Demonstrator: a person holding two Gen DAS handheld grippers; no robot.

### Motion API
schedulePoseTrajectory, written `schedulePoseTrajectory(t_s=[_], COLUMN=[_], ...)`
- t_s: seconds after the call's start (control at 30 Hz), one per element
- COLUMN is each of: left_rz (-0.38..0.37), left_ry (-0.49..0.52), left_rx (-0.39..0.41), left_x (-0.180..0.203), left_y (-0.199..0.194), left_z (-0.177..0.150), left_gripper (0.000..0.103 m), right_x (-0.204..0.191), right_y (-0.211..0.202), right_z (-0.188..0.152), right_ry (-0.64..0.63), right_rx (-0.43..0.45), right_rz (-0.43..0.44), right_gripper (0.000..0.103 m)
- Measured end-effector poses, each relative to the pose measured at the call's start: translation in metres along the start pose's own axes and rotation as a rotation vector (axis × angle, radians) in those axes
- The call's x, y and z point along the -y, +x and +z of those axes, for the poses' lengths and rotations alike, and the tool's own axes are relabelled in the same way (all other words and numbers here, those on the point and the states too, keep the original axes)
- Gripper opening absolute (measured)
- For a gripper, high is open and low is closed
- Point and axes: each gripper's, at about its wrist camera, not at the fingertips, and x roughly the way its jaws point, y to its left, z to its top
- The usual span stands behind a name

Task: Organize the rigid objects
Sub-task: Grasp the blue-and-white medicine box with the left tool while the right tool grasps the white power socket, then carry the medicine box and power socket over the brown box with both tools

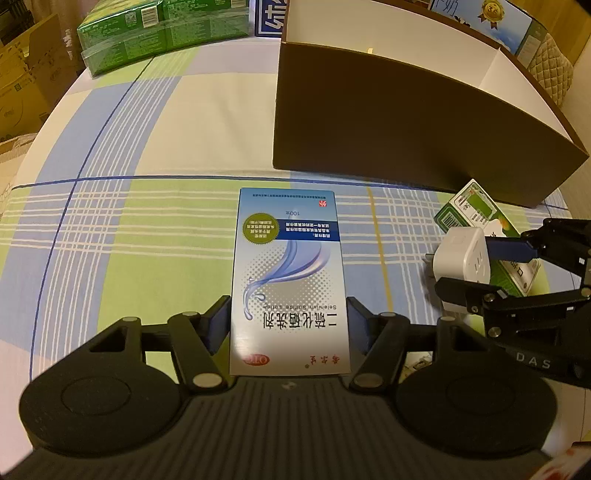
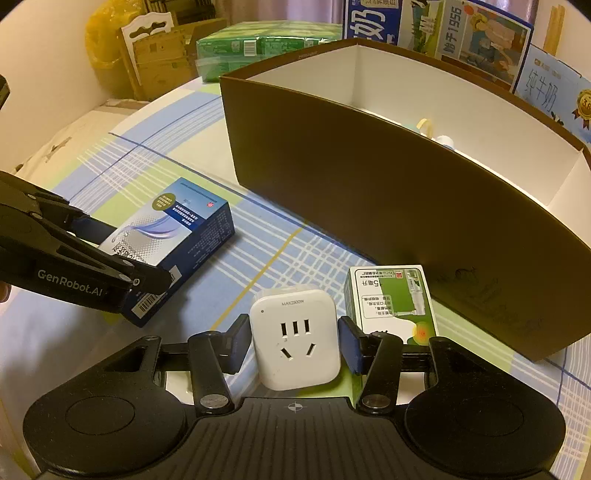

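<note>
A blue and white medicine box point(image 1: 288, 284) lies flat on the checked tablecloth, its near end between the pads of my left gripper point(image 1: 289, 325), which touch its sides. It also shows in the right wrist view point(image 2: 177, 240). A white plug adapter point(image 2: 295, 341) sits between the pads of my right gripper point(image 2: 293, 345), which close on it; it shows in the left wrist view point(image 1: 461, 258). A green and white box point(image 2: 391, 306) stands just right of the adapter. A large brown open box point(image 2: 388, 184) with white inside stands behind.
Green wrapped packs point(image 1: 159, 33) lie at the far left of the table. Milk cartons point(image 2: 461, 33) stand behind the brown box. Cardboard boxes point(image 2: 162, 59) stand off the table's far left. A small item point(image 2: 443, 140) shows inside the brown box.
</note>
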Motion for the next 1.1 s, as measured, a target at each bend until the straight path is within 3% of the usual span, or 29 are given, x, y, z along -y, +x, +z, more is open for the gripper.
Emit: schedulePoseTrajectory(t_s=[0.33,0.7,1.1], left_rz=[-0.008,-0.019,-0.051], left_ry=[-0.009,-0.028,0.075], left_rx=[0.017,0.124,0.270], left_x=[-0.003,-0.008,0.019], left_y=[-0.011,-0.067,-0.118], left_z=[-0.003,-0.002,0.045], left_gripper=[0.061,0.061,0.061], right_x=[0.003,0.023,0.069], right_y=[-0.013,-0.062,-0.125], right_z=[-0.002,-0.005,0.015], right_ry=[0.030,0.146,0.275], right_rx=[0.015,0.083,0.223], right_rz=[0.036,0.069,-0.006], right_gripper=[0.047,0.047,0.047])
